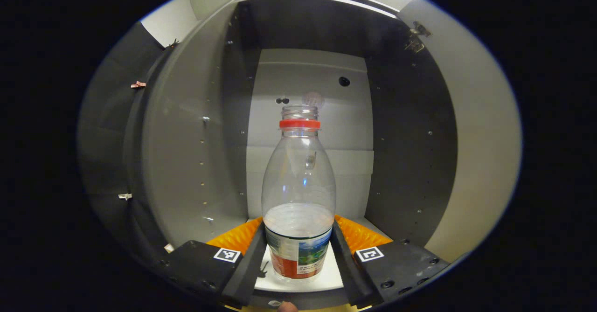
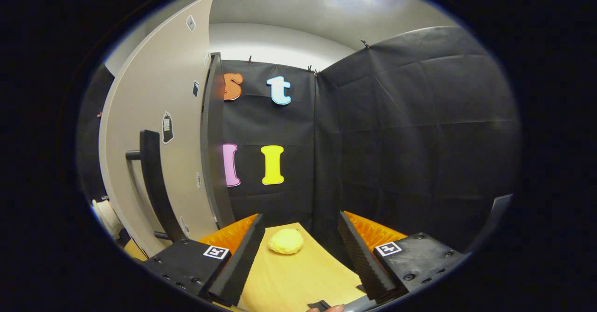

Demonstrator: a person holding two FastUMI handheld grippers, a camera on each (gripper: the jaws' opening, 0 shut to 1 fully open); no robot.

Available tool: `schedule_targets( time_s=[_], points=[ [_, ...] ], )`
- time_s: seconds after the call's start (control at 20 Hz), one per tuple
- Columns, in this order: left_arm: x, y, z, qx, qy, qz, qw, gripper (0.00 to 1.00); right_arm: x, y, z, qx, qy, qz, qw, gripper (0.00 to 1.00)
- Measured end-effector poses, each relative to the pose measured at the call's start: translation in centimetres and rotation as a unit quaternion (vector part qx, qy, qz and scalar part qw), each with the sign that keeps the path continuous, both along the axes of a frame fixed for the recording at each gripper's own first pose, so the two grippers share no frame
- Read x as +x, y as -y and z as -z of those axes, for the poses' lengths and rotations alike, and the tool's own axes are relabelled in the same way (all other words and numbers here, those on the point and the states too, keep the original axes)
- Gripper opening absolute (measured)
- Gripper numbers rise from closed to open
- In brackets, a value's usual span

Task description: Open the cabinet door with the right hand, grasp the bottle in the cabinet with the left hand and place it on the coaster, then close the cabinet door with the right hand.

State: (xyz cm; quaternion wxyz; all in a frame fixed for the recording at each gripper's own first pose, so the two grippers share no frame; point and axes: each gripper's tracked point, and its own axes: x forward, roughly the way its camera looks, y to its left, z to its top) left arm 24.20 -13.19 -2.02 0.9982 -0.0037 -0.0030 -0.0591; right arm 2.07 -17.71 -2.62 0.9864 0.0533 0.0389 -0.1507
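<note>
Left gripper view: left gripper (image 1: pixel 298 256) straddles the bottle (image 1: pixel 299 195) low on its label, a finger touching each side; grasping, by the look. Bottle stands upright on the cabinet (image 1: pixel 186 162) floor, long axis vertical, dead ahead. Right gripper view: right gripper (image 2: pixel 301 251) released, well apart; cabinet door (image 2: pixel 158 116) open, to its left.

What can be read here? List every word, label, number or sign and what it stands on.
The label on the bottle: too small and blurred to read.
The stickers on the cabinet door: too small to read.
The square markers on the left gripper and right gripper: coded patterns, no words.
</note>
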Motion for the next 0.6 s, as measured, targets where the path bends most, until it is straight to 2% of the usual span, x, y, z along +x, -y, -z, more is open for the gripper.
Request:
schedule_targets(
  time_s=[0.45, 0.6],
  points=[
    [-9.9, -5.9, 1.9, 0.010, 0.023, 0.011, 1.000, 0.75, -0.4, -2.3, -1.2, 0.000, 0.009, -0.018, 1.000, 0.98],
    [-12.4, -7.8, 3.3, 0.028, 0.031, 0.015, 0.999, 0.75, -0.4, -2.8, -1.8, -0.004, 0.015, -0.016, 1.000, 0.97]
  ],
)
